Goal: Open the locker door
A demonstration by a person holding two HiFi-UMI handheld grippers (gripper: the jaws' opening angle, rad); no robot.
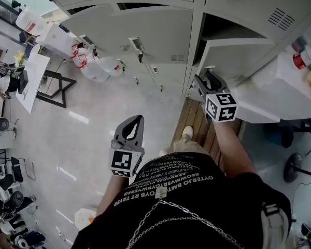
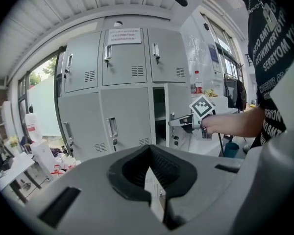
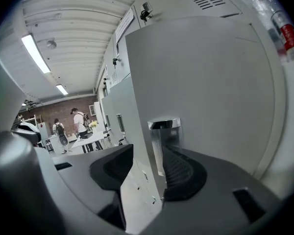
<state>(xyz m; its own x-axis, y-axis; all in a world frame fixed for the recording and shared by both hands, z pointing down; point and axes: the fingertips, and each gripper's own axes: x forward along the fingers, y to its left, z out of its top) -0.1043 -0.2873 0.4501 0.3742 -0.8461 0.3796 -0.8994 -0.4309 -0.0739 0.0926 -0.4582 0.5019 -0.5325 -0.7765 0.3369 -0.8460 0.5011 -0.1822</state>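
Observation:
The grey locker door (image 1: 238, 56) stands partly open at the right of the locker bank. My right gripper (image 1: 207, 75) is at the door's free edge, level with the chrome handle (image 3: 162, 131). In the right gripper view the door (image 3: 210, 82) fills the right side. Its edge runs down between the jaws of the right gripper (image 3: 149, 151); the right finger lies over the handle, and a gap shows beside the left finger. The left gripper view shows that right gripper (image 2: 177, 123) at the door's edge (image 2: 179, 97). My left gripper (image 1: 140, 118) hangs shut and empty over the floor, away from the lockers.
Plastic jugs (image 1: 96, 66) stand on the floor by the lower lockers. A white table (image 1: 280, 87) with a red-capped bottle (image 1: 303, 58) is close on the right, and another table (image 1: 33, 79) at the left. Wooden boards (image 1: 197, 123) lie underfoot. People (image 3: 78, 124) stand far off.

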